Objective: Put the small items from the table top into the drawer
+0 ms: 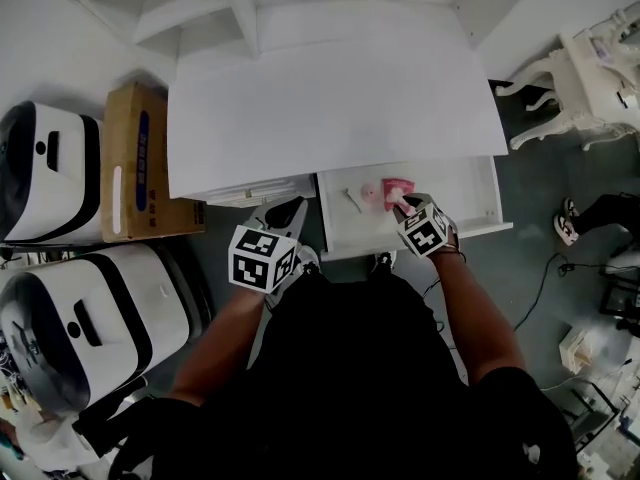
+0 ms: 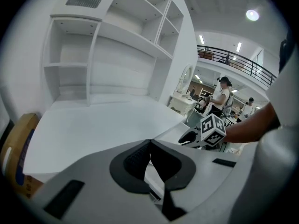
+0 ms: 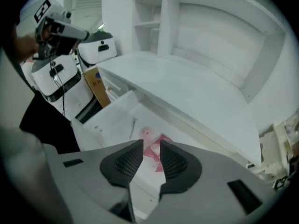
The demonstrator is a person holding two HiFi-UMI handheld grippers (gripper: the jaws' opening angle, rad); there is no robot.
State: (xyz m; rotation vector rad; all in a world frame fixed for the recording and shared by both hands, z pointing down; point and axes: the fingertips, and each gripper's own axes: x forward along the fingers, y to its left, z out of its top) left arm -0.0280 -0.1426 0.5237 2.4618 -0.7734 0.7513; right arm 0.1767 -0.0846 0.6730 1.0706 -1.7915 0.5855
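- The person's dark torso fills the lower middle of the head view and hides the floor under the desk.
- The right gripper (image 1: pixel 403 204) sits at the centre right over the open drawer (image 1: pixel 455 196); its marker cube covers the drawer's front edge there.
- In the right gripper view, the right gripper (image 3: pixel 151 146) has its ribbed black pads a narrow gap apart with nothing pinched between them.
- A crinkled pink packet (image 3: pixel 153 151) shows through that gap and is partly hidden by the pads. It lies on the drawer (image 3: pixel 117 115) floor.
- Just left of the packet (image 1: pixel 398 186) lie a small round pink thing (image 1: pixel 370 193), too blurred to name, and a thin pale stick (image 1: pixel 352 200).
- The left gripper (image 1: pixel 285 213) is at the lower centre of the head view, by the closed front left of the drawer.
- In the left gripper view, the left gripper (image 2: pixel 149 143) has its pad tips pressed together and is empty.
- The table top (image 1: pixel 330 108) is smooth, matt white and flat.
- A cardboard box (image 1: pixel 135 163) stands at the left edge, beside two glossy rounded white-and-black cases (image 1: pixel 45 173) that the frame cuts off.
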